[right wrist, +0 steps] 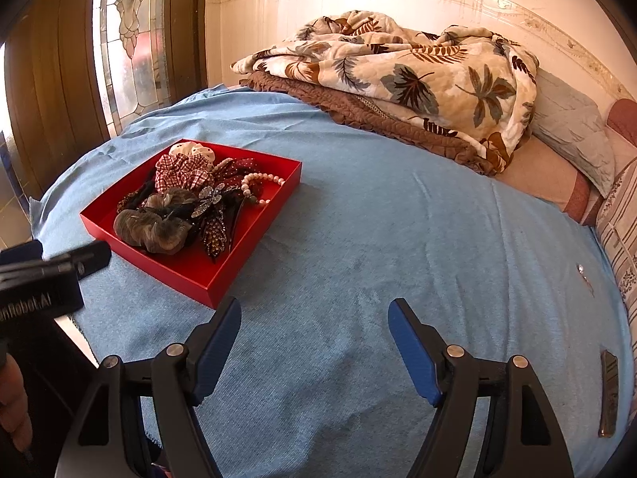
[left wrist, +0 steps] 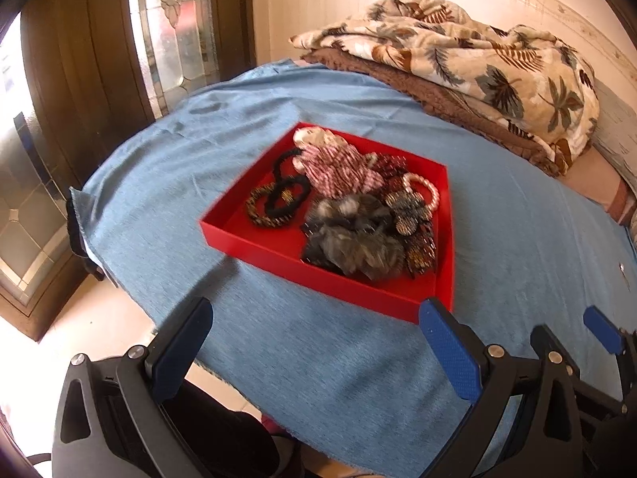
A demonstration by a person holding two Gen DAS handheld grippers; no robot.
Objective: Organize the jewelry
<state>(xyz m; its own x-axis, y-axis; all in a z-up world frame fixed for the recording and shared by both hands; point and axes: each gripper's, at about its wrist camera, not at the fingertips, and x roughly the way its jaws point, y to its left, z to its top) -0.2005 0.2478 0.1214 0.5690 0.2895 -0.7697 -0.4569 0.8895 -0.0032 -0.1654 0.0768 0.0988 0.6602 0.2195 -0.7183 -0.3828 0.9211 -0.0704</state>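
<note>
A red tray (left wrist: 254, 243) (right wrist: 223, 279) sits on a blue bedspread, filled with hair ties and jewelry: a grey furry scrunchie (left wrist: 354, 239) (right wrist: 155, 229), a red checked scrunchie (left wrist: 338, 167) (right wrist: 183, 173), a black scrunchie (left wrist: 286, 191), a pearl bracelet (left wrist: 424, 191) (right wrist: 260, 183), and beaded clips (right wrist: 215, 231). My left gripper (left wrist: 318, 318) is open and empty, just short of the tray's near edge; it also shows at the left edge of the right wrist view (right wrist: 79, 257). My right gripper (right wrist: 314, 318) is open and empty over bare bedspread, right of the tray.
A leaf-print blanket (left wrist: 458, 51) (right wrist: 398, 67) over a brown quilt lies at the back. Pillows (right wrist: 573, 139) lie at far right. A small shiny object (right wrist: 583, 273) and a dark flat bar (right wrist: 609, 390) rest on the bedspread's right side. A stained-glass door (left wrist: 171, 20) stands to the left.
</note>
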